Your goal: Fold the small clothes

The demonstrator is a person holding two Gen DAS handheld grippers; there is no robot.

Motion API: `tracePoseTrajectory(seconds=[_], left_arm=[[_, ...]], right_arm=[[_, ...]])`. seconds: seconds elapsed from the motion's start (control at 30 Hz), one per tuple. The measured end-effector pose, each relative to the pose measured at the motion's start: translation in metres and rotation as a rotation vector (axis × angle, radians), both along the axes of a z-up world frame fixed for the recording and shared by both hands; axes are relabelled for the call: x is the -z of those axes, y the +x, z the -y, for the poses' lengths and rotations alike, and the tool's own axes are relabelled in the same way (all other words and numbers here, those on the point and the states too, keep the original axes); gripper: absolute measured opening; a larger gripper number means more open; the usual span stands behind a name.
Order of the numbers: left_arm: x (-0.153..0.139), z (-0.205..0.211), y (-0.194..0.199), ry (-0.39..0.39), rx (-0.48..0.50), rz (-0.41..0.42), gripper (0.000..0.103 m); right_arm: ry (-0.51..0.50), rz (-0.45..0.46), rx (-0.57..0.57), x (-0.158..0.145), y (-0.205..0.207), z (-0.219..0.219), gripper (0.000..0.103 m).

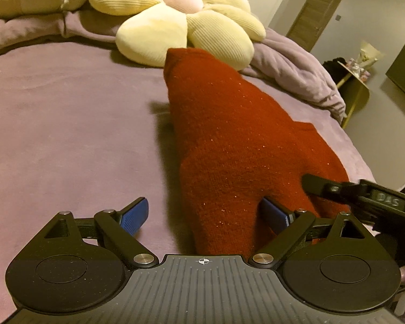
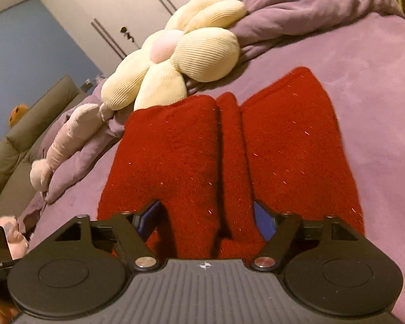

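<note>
A small red knitted garment [image 1: 229,140] with glitter threads lies on the purple bed sheet [image 1: 67,124]. In the right wrist view the garment [image 2: 229,156] shows folded, with two flaps meeting in a middle crease. My left gripper [image 1: 206,217] is open, its blue pads [image 1: 135,216] spread around the garment's near left edge. My right gripper [image 2: 206,218] is open, with the garment's near edge lying between its blue pads [image 2: 264,221]. The right gripper also shows at the right of the left wrist view [image 1: 364,197], resting on the garment.
A cream flower-shaped cushion [image 1: 175,24] lies just beyond the garment. A bunched purple blanket [image 1: 297,73] lies at the bed's far right edge. A beige plush toy [image 2: 67,140] lies at the left. A yellow side table [image 1: 356,86] stands past the bed.
</note>
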State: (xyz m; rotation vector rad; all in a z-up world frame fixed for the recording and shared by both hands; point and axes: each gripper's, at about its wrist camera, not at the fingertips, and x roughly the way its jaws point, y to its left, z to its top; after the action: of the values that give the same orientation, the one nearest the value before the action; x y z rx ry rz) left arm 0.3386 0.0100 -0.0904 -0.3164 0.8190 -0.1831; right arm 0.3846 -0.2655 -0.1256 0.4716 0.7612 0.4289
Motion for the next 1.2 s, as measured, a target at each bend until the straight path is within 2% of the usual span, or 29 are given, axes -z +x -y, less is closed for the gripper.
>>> tracePoseTrajectory(seconds=[0.03, 0.07, 0.1, 0.17, 0.27, 0.37, 0.4, 0.43, 0.5, 0.53, 0.63, 0.7, 0.8, 0.83, 0.97, 1.03, 1.1, 1.2], left_arm=[[0.0, 0.0, 0.001, -0.002, 0.0, -0.002, 0.095], [0.001, 0.0, 0.001, -0.003, -0.002, -0.004, 0.095], [0.001, 0.0, 0.001, -0.004, -0.003, -0.004, 0.095], [0.001, 0.001, 0.002, -0.007, -0.002, -0.006, 0.095], [0.003, 0.0, 0.002, -0.015, -0.003, -0.009, 0.095], [0.004, -0.001, 0.003, -0.017, -0.017, -0.014, 0.095], [0.004, -0.001, 0.003, -0.017, -0.019, -0.015, 0.095], [0.004, -0.002, 0.004, -0.019, -0.019, -0.019, 0.095], [0.001, -0.002, 0.001, -0.025, -0.03, -0.03, 0.095], [-0.002, -0.002, -0.002, -0.024, -0.032, -0.029, 0.094], [-0.016, 0.004, -0.023, -0.028, 0.003, 0.009, 0.093], [-0.018, 0.013, -0.039, -0.032, 0.038, 0.022, 0.094], [-0.008, 0.035, -0.043, 0.008, 0.099, -0.01, 0.094], [-0.004, 0.042, -0.04, 0.031, 0.107, -0.023, 0.094], [0.01, 0.056, -0.027, 0.085, 0.093, -0.073, 0.095], [0.016, 0.06, -0.025, 0.14, 0.067, -0.096, 0.094], [0.019, 0.056, -0.026, 0.125, 0.052, -0.098, 0.094], [0.018, 0.045, -0.024, 0.09, 0.004, -0.108, 0.094]], right_arm=[[-0.013, 0.005, -0.02, -0.001, 0.002, -0.004, 0.047], [-0.023, 0.004, -0.036, -0.001, 0.003, -0.008, 0.046], [-0.024, 0.004, -0.041, 0.0, 0.006, -0.01, 0.046], [-0.003, -0.008, -0.047, 0.002, 0.011, -0.009, 0.054], [0.084, -0.052, -0.027, 0.008, 0.02, -0.003, 0.06], [0.151, -0.076, -0.015, 0.009, 0.026, -0.004, 0.061], [0.153, -0.077, -0.017, 0.008, 0.028, -0.006, 0.057], [0.133, -0.065, -0.02, 0.005, 0.028, -0.011, 0.042], [0.043, -0.005, -0.025, -0.005, 0.022, -0.021, 0.03], [-0.037, 0.052, -0.024, -0.014, 0.015, -0.028, 0.027], [-0.281, 0.276, 0.006, -0.051, -0.02, -0.046, 0.024], [-0.377, 0.396, 0.063, -0.068, -0.043, -0.049, 0.024], [-0.476, 0.473, 0.155, -0.072, -0.068, -0.042, 0.024], [-0.493, 0.463, 0.18, -0.068, -0.072, -0.038, 0.024], [-0.51, 0.283, 0.233, -0.033, -0.063, -0.008, 0.024], [-0.504, 0.233, 0.254, -0.019, -0.061, 0.006, 0.024], [-0.486, 0.204, 0.256, -0.013, -0.058, 0.012, 0.024], [-0.432, 0.257, 0.23, -0.024, -0.062, 0.012, 0.024]])
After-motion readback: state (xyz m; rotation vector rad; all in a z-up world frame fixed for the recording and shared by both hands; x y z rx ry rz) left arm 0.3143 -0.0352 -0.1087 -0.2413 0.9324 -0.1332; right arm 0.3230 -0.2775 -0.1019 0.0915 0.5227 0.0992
